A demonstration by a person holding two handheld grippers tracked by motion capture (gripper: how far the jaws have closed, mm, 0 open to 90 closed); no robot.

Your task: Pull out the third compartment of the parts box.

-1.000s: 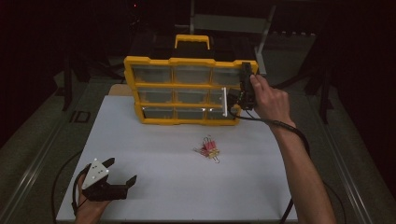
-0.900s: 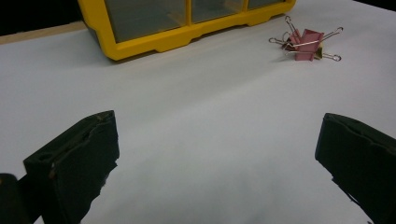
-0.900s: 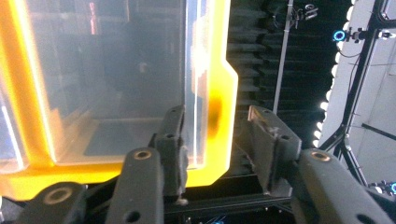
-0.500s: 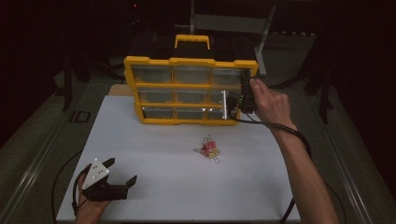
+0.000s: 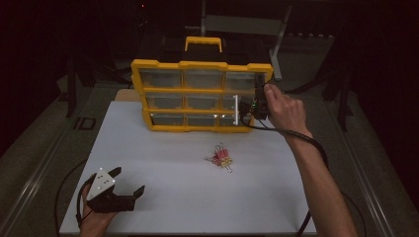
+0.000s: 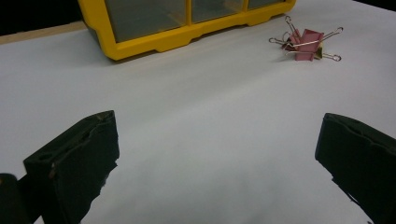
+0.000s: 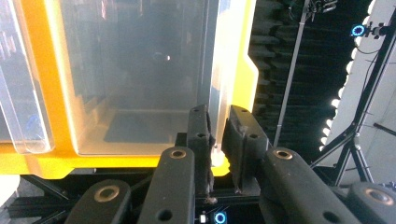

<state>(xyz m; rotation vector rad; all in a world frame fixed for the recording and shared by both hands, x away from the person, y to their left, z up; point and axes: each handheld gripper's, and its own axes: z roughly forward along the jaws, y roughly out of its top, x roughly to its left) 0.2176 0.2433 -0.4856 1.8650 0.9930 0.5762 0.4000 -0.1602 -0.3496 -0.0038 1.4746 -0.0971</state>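
The fingers [image 7: 201, 140] of the right gripper [image 7: 217, 140] are squeezed almost together, and they have just been closing. Between them sits the thin clear edge of the lid [image 7: 212, 70] on the yellow box [image 5: 201, 95]. The pads pinch that edge near the box's right side. In the high view the right gripper [image 5: 259, 104] is at the right end of the box, with the person's right hand [image 5: 285, 109] wrapped around it.

The yellow box stands tilted up at the far edge of the white table [image 5: 163, 168]. It has many small see-through compartments and a black handle [image 5: 203, 43] on top.

The left gripper [image 5: 129, 182] rests near the front left corner of the table. Its fingers [image 6: 79, 158] are spread wide apart and hold nothing.

A little pile of pink clips [image 5: 222, 157] lies near the middle of the table, in front of the box and well apart from both grippers.
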